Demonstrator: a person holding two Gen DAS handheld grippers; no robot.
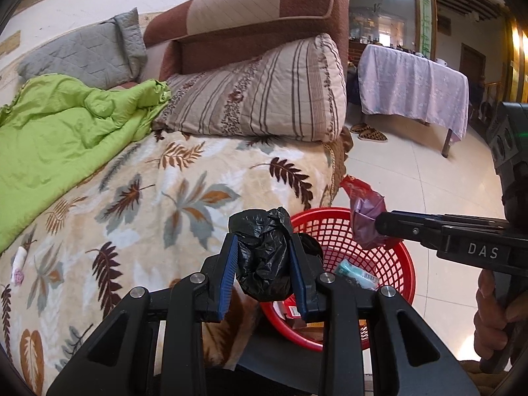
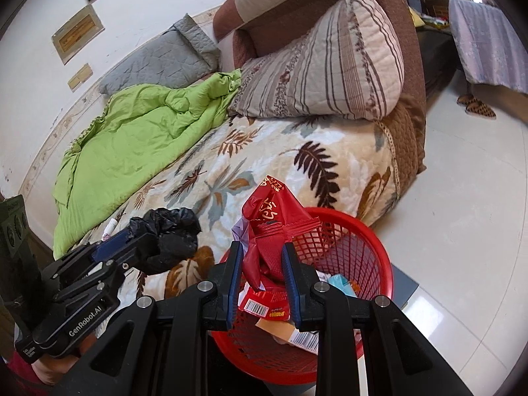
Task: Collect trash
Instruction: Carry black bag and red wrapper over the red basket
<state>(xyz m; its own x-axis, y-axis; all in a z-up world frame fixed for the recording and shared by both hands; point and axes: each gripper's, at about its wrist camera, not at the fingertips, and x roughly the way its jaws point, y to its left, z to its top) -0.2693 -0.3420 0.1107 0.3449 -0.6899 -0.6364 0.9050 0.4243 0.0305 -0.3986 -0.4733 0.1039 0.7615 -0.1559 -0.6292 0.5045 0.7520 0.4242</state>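
Observation:
My left gripper (image 1: 264,247) is shut on a crumpled black plastic bag (image 1: 262,257), held at the near rim of a red mesh basket (image 1: 401,274) that stands on the floor beside the bed. My right gripper (image 2: 260,257) is shut on a red snack wrapper (image 2: 270,221) together with a bit of pale purple plastic, hanging over the same red mesh basket (image 2: 373,250). In the left wrist view the right gripper (image 1: 382,222) reaches in from the right with the red snack wrapper (image 1: 363,198). The left gripper (image 2: 145,247) and black plastic bag (image 2: 171,234) show at the left of the right wrist view. Wrappers lie inside the basket.
A bed with a leaf-print blanket (image 1: 148,198), a green quilt (image 1: 66,138), a striped pillow (image 1: 264,99) and a grey pillow (image 1: 85,52) fills the left. A small white scrap (image 1: 19,264) lies on the blanket. A cloth-covered table (image 1: 412,82) and slippers (image 1: 368,132) stand on the tiled floor.

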